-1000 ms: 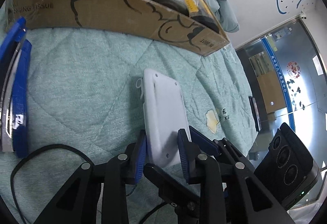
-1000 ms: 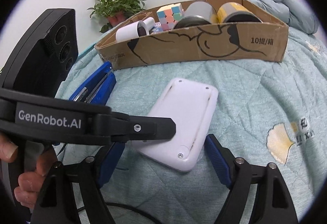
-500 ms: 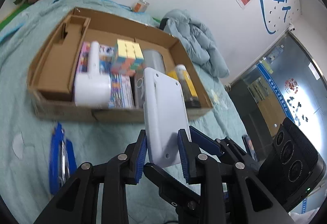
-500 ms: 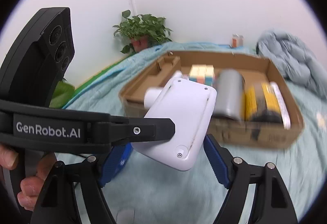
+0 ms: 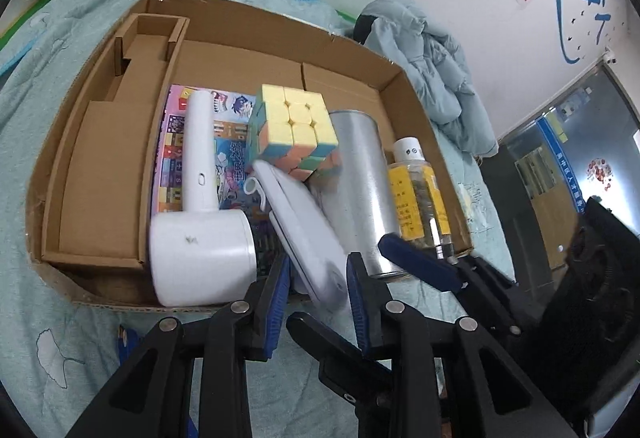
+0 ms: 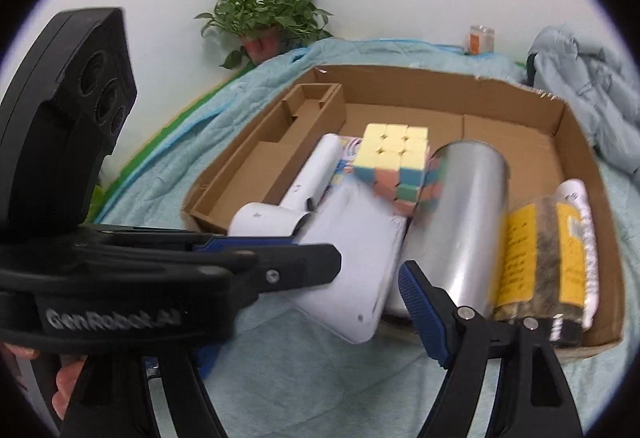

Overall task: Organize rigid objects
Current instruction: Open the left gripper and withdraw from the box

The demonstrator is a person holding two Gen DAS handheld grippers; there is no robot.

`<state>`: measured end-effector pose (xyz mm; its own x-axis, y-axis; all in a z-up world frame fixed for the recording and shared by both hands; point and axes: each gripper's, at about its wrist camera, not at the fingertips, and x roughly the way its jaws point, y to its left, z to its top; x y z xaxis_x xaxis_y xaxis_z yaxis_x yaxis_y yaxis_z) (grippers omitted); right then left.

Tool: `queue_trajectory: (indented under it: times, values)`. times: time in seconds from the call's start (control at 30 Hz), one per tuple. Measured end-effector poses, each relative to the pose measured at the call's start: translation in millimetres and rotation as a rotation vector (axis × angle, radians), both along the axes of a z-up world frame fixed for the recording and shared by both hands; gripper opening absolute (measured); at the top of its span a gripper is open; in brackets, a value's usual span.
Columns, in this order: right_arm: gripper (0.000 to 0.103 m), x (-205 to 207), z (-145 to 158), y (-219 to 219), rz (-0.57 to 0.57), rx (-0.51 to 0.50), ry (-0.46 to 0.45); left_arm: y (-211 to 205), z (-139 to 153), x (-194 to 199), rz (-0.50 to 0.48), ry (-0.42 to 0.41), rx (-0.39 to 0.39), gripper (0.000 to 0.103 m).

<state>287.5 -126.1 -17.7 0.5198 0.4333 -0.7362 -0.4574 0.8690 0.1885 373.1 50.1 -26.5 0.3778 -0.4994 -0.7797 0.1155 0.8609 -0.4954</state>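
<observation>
Pale teal quilted bedding [image 5: 60,338] fills the lower left of the left wrist view, and on it sits a shallow cardboard box [image 5: 280,50] reaching toward the upper right. Inside lie a white handheld device [image 5: 200,234], a pastel puzzle cube [image 5: 296,134], a silver can [image 5: 360,194] and a yellow-labelled bottle [image 5: 420,198]. At lower centre the left tongs [image 5: 316,290] are clenched on the near end of a flat white gadget [image 5: 304,230], which slants up over the box's near edge toward the cube. In the right wrist view the right tongs [image 6: 332,302] stand released, their blue pads either side of that gadget [image 6: 352,278] without pressing it. A potted plant [image 6: 268,14] stands by the white wall at upper centre.
</observation>
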Motion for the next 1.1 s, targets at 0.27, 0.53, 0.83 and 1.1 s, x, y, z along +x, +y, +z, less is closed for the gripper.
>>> queue_trajectory:
  times: [0.27, 0.53, 0.83, 1.1]
  values:
    - [0.054, -14, 4, -2, 0.007, -0.051, -0.068, 15, 5, -19, 0.036, -0.056, 0.024, 0.037]
    - [0.020, 3, -18, 4, -0.027, -0.061, -0.027, 44, 6, -51, 0.102, -0.109, 0.051, 0.037]
    - [0.028, -31, -11, -7, 0.036, -0.040, -0.130, 70, 9, -94, 0.148, -0.200, 0.121, 0.048]
    - [0.011, -22, -31, 8, 0.021, -0.067, -0.094, 66, 4, -113, 0.154, -0.224, 0.170, 0.060]
